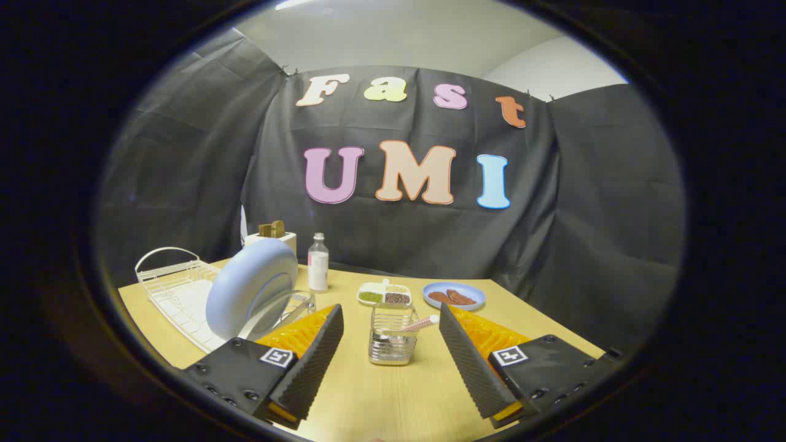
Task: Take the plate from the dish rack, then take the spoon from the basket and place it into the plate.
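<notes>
Tool [388,344] held spread, empty | pale blue round plate [252,287] stood on edge in white wire dish rack [169,282], lower left of frame, beyond left finger.

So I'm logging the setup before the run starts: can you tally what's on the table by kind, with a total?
Plates: 2, a plate on edge in the dish rack, a small plate with brown food.
Racks: 1.
Baskets: 1, the basket holding the spoon.
Spoons: 1.
Bottles: 1.
Divided dishes: 1.
White boxes: 1.
Total: 8.
The gripper is open.
</notes>
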Available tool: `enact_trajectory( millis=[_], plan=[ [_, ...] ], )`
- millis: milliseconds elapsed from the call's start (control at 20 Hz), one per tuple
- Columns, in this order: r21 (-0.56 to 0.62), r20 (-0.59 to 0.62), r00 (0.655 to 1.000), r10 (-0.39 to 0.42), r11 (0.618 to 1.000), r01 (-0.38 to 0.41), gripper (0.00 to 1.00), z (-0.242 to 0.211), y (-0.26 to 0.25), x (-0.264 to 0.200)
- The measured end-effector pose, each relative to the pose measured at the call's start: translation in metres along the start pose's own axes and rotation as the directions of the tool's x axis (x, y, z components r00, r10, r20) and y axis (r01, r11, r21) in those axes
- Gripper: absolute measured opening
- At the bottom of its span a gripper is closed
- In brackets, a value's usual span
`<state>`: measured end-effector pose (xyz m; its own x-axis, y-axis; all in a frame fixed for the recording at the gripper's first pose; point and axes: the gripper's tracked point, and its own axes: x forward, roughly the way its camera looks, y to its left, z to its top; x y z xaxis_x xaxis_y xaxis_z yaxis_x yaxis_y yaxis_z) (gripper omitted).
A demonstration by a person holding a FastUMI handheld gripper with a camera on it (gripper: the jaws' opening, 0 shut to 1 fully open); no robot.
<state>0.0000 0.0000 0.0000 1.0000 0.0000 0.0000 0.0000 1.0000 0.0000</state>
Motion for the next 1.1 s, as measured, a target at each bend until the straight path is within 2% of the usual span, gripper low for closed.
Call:
enact_trajectory(
  millis=[1100],
  plan=[
    [-0.03,-0.02,0.999,-0.042,0.999,0.041,1.0,0.0017,-0.0044,-0.0046]
  ],
)
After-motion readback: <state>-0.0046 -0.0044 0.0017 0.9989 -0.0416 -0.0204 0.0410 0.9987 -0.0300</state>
